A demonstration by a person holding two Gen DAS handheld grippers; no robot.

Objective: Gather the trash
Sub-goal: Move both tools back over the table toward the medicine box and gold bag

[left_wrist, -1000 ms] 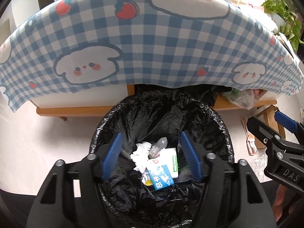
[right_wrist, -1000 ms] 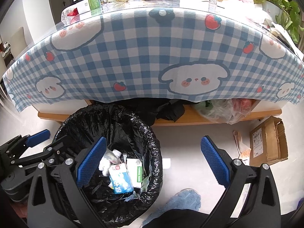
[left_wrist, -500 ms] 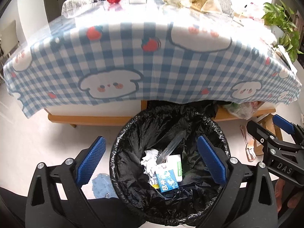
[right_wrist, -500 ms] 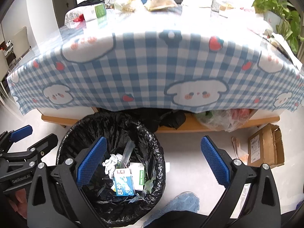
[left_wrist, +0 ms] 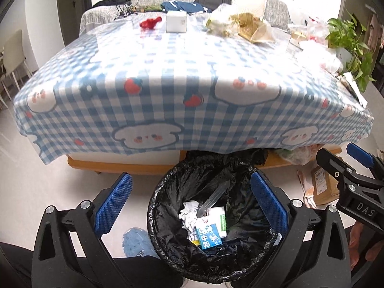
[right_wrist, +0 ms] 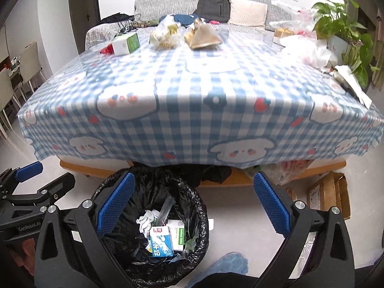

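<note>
A black-lined trash bin (left_wrist: pixel 165 192) stands on the floor at the table's front edge. It holds a blue milk carton (left_wrist: pixel 207 236), a white-green box (left_wrist: pixel 220 218), a crumpled tissue (left_wrist: pixel 189 212) and a clear plastic bottle (left_wrist: pixel 214 195) leaning upright. My left gripper (left_wrist: pixel 190 201) hangs open above the bin with nothing between its fingers. My right gripper (right_wrist: pixel 194 206) is open too, just right of the bin (right_wrist: pixel 200 206), and empty. On the tablecloth lie a white box (left_wrist: pixel 176 21), a red wrapper (left_wrist: pixel 150 22) and crumpled food bags (left_wrist: pixel 240 24).
A cardboard box (right_wrist: pixel 328 196) and a plastic bag (left_wrist: pixel 297 154) sit on the floor by the table's right leg. A potted plant (right_wrist: pixel 343 31) stands at the table's right end, chairs (right_wrist: pixel 26 60) at the left. A blue slipper (left_wrist: pixel 136 242) is beside the bin.
The left jaws spread wide and let go of the clear bottle, which now leans in the bin. Both grippers rose, so the tabletop came into view.
</note>
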